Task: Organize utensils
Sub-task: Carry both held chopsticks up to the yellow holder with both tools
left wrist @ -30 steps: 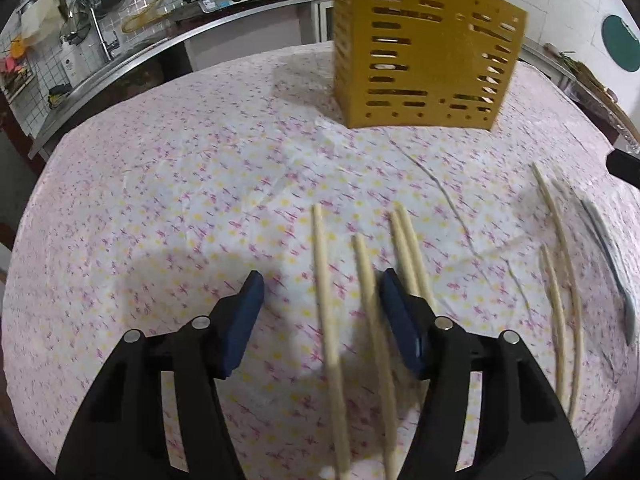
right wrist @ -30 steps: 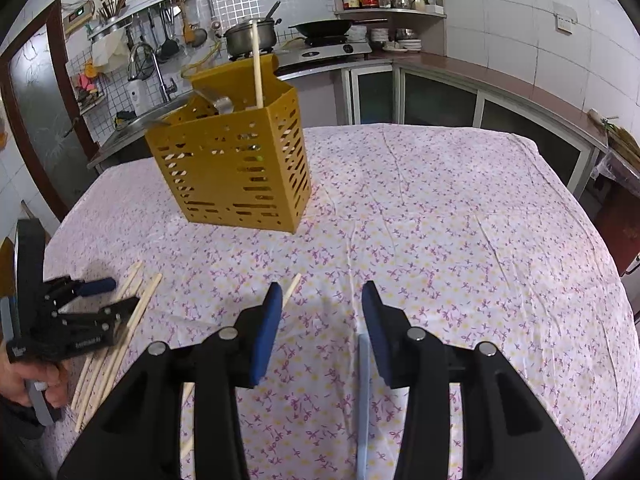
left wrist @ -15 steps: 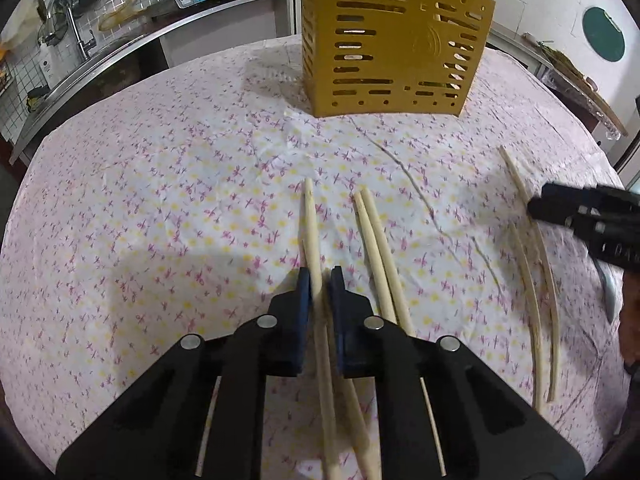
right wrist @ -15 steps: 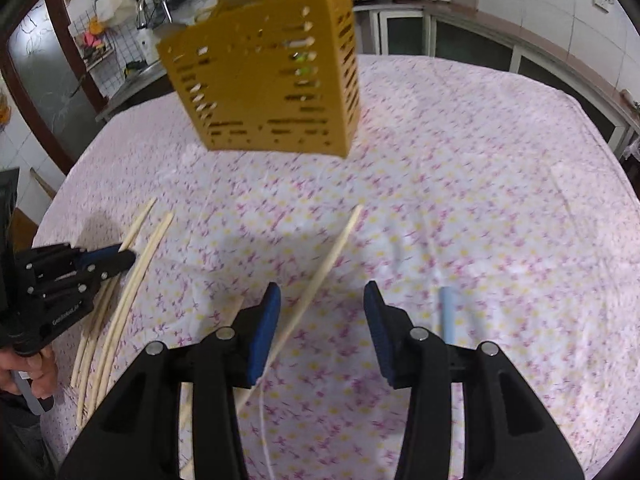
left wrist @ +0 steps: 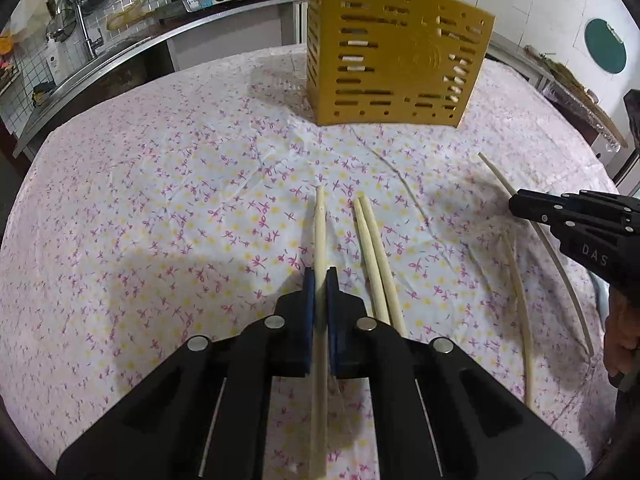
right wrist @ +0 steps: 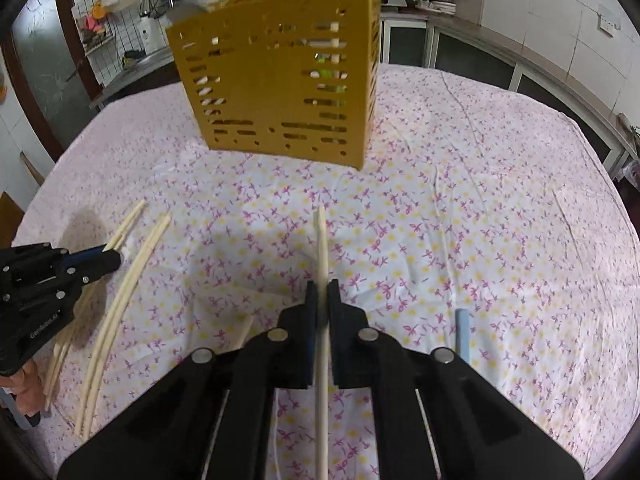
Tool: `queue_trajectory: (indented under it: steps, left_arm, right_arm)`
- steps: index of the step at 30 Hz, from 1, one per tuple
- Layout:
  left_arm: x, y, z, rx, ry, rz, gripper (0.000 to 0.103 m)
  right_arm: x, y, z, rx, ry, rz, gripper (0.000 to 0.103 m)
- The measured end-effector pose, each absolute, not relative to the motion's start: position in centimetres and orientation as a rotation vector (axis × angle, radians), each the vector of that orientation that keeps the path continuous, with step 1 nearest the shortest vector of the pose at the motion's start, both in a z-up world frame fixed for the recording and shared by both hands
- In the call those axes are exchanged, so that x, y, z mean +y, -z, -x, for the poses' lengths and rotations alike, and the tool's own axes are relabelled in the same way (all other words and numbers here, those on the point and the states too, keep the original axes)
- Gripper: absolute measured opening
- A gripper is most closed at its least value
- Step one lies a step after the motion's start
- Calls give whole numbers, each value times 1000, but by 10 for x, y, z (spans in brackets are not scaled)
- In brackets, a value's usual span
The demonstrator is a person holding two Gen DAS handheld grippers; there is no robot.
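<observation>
A yellow slotted utensil holder (left wrist: 396, 56) stands at the far side of the table, with a chopstick sticking out of it; it also shows in the right wrist view (right wrist: 280, 84). My left gripper (left wrist: 320, 280) is shut on a pale chopstick (left wrist: 320, 224). Two loose chopsticks (left wrist: 376, 256) lie just right of it. My right gripper (right wrist: 322, 292) is shut on another chopstick (right wrist: 322, 240). In the left wrist view the right gripper (left wrist: 520, 204) shows at the right, on that chopstick (left wrist: 496, 174).
More chopsticks (right wrist: 120, 292) lie on the flowered tablecloth (right wrist: 480, 220) at the left. A light blue handle (right wrist: 462, 330) lies right of my right gripper. A kitchen counter with a sink and pots (left wrist: 120, 40) runs behind the table.
My right gripper has closed on a chopstick and moved nearer the holder. My left gripper stays shut on its chopstick and has moved slightly.
</observation>
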State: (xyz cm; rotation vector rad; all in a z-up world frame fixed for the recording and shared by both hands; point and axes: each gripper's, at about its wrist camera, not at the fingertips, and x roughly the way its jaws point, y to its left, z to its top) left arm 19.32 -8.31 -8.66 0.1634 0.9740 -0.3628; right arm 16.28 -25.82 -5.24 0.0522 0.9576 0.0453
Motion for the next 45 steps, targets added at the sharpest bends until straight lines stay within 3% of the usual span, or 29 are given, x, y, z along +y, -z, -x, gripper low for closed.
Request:
queue_trajectory:
  steps: [18, 45]
  left_arm:
    - [-70, 12, -196, 805, 401, -34, 4]
    - [-61, -6, -194, 771, 384, -2, 4]
  right_arm:
    - [-286, -20, -148, 739, -57, -159, 6]
    - [-292, -29, -142, 720, -58, -161, 6]
